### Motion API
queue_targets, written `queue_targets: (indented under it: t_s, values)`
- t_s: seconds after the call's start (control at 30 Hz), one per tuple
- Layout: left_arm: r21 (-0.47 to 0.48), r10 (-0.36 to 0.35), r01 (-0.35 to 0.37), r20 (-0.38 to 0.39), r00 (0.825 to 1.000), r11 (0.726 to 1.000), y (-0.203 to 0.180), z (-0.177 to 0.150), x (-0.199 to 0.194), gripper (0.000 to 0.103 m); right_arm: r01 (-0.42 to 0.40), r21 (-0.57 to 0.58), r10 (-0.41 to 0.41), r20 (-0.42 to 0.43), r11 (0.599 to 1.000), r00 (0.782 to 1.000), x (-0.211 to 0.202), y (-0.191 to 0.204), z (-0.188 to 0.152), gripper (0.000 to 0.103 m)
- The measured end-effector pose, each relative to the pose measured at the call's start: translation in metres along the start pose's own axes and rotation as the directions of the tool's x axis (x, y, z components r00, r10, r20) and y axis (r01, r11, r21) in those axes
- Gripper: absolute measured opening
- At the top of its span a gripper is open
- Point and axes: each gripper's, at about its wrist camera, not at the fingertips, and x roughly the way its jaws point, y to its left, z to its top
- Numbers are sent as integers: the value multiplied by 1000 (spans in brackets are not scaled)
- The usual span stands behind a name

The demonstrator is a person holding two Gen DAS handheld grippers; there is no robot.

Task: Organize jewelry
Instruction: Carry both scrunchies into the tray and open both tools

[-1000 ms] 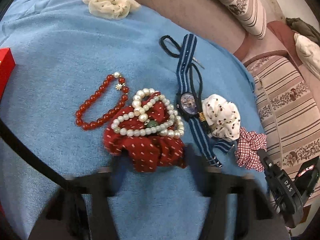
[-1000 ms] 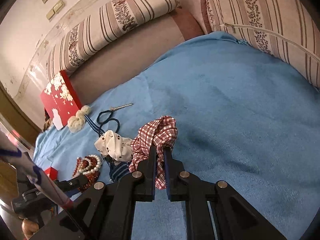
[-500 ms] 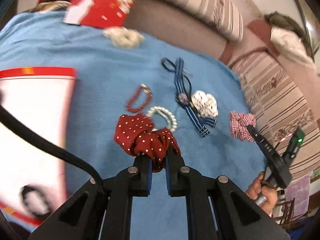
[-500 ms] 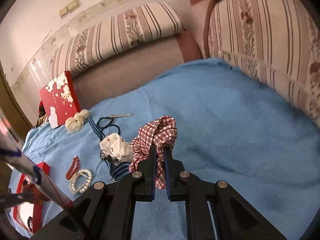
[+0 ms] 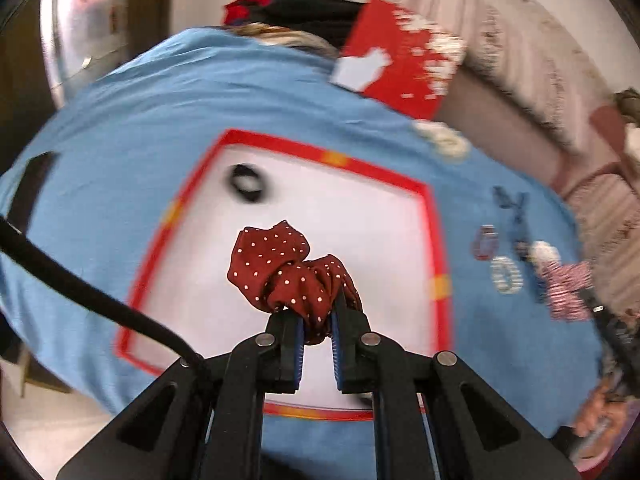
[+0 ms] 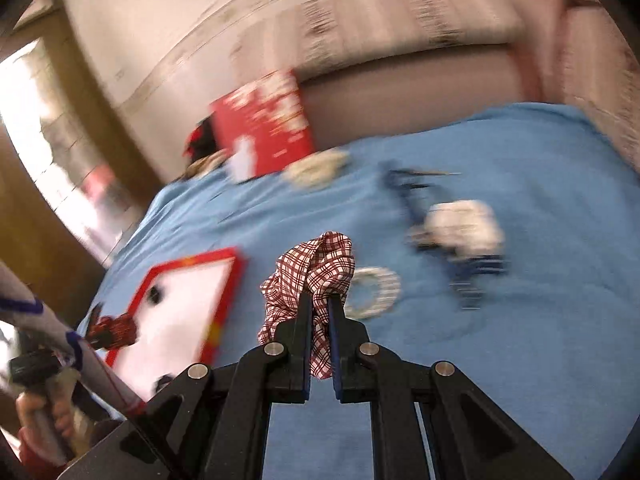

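Note:
My left gripper (image 5: 316, 312) is shut on a dark red polka-dot scrunchie (image 5: 288, 268) and holds it above a red-rimmed box with a white inside (image 5: 360, 216), where a black hair tie (image 5: 246, 188) lies. My right gripper (image 6: 318, 308) is shut on a red-and-white checked scrunchie (image 6: 316, 268) above the blue cloth (image 6: 520, 340). The box also shows in the right wrist view (image 6: 188, 304), to the left. A pearl bracelet (image 6: 374, 290), a white dotted scrunchie (image 6: 464, 228) and a blue-strapped watch (image 6: 460, 264) lie on the cloth.
A red box lid with white flowers (image 5: 400, 56) leans against the sofa back. A cream scrunchie (image 6: 316, 168) lies near it. A red bead bracelet (image 5: 484, 242) lies right of the box. Striped sofa cushions (image 5: 500, 48) ring the blue cloth.
My left gripper has closed on the red dotted scrunchie, lifted it off the pile and carried it left over the box. My right gripper has swung left with the checked scrunchie.

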Motion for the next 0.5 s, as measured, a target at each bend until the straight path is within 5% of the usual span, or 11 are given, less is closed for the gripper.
queue_targets:
  t_s: [0.3,0.5]
  values:
    - [-90,34,-40,-70,997,995,62,-5,26,11,-79,-159,52,-167,984,985,101,106,17,9]
    - [-132,40,-49,-67,997,990,76,-4,35,15,-18,-256,-44,-233,966,971,176,144,19,9]
